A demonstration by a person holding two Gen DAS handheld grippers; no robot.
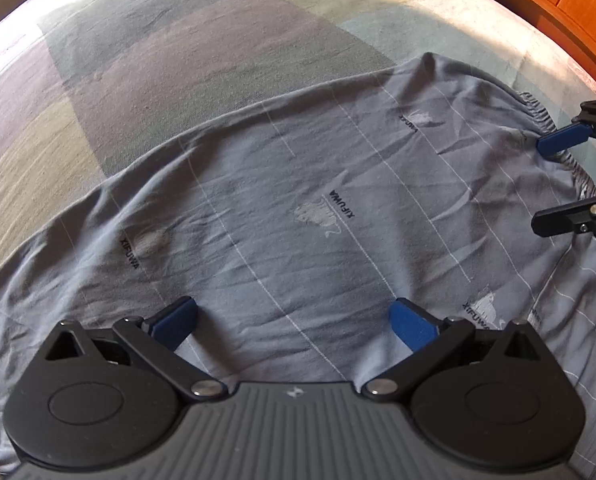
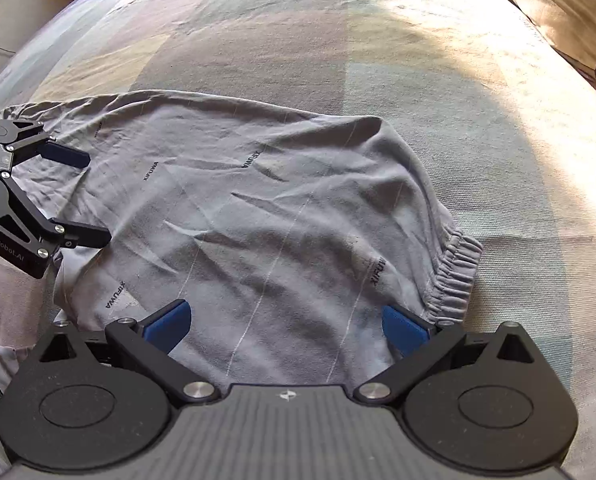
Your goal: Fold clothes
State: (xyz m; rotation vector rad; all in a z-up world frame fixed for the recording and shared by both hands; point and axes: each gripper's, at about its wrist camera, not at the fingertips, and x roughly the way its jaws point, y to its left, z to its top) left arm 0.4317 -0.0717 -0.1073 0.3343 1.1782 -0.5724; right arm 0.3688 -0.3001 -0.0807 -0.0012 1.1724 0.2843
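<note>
A grey garment [image 1: 298, 216] with thin white stripes, repeated "XIFUWA" lettering and an elasticated waistband [image 2: 455, 276] lies spread flat, slightly wrinkled, on a bed cover [image 1: 146, 92] patterned in large muted colour blocks. The left gripper [image 1: 294, 320] is positioned low over the near edge of the garment, jaws released and spread wide, with fabric visible between the blue finger pads [image 1: 176, 322]; nothing is clamped. The right gripper [image 2: 286, 322] is positioned at the waistband end of the same garment, jaws likewise released and wide apart, its right-hand pad just beside the gathered elastic. In the left wrist view the right gripper [image 1: 553, 184] appears at the right edge over the waistband. In the right wrist view the left gripper [image 2: 86, 196] appears at the left edge over the opposite end. A pillow [image 2: 557, 4] lies at the far right corner of the bed.
</note>
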